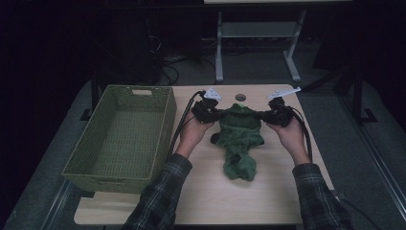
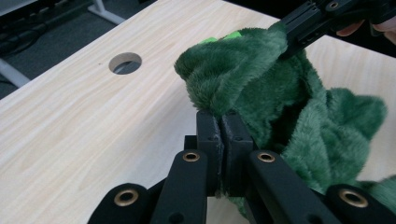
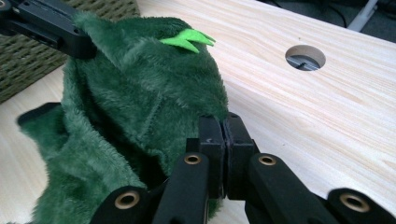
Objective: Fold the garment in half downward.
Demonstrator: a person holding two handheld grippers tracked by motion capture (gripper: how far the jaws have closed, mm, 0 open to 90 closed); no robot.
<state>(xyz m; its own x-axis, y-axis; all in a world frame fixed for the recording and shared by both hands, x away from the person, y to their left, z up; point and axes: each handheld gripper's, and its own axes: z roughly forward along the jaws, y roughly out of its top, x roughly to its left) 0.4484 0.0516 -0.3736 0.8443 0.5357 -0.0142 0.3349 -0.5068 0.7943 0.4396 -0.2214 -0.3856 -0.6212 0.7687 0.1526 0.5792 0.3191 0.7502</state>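
Pale wood grain covers the table (image 1: pixel 268 191), the biggest thing in the high view, with a round hole (image 1: pixel 240 97) cut near its far edge. On the left part of the table stands a green woven basket (image 1: pixel 125 139), rectangular, with a handle slot in its far wall. Next in size is the green plush garment (image 1: pixel 239 136), a furry piece lying on the middle of the table to the right of the basket; its upper edge is held up and stretched between the two grippers, while its lower end trails toward the person and rests on the wood. A bright green felt spike (image 3: pixel 187 39) sits on top of the plush in the right gripper view. The person's forearms in plaid sleeves (image 1: pixel 158 201) come in from the near edge. The left gripper (image 1: pixel 207 111) grips the plush at its upper left corner; in the left gripper view its black jaws are pressed together with a fold of green fur pinched at their tips. The right gripper (image 1: pixel 277 115) grips the upper right corner in the same way, its jaws closed tight on the fur in the right gripper view. Each gripper appears in the other's view, clamped on the far corner.
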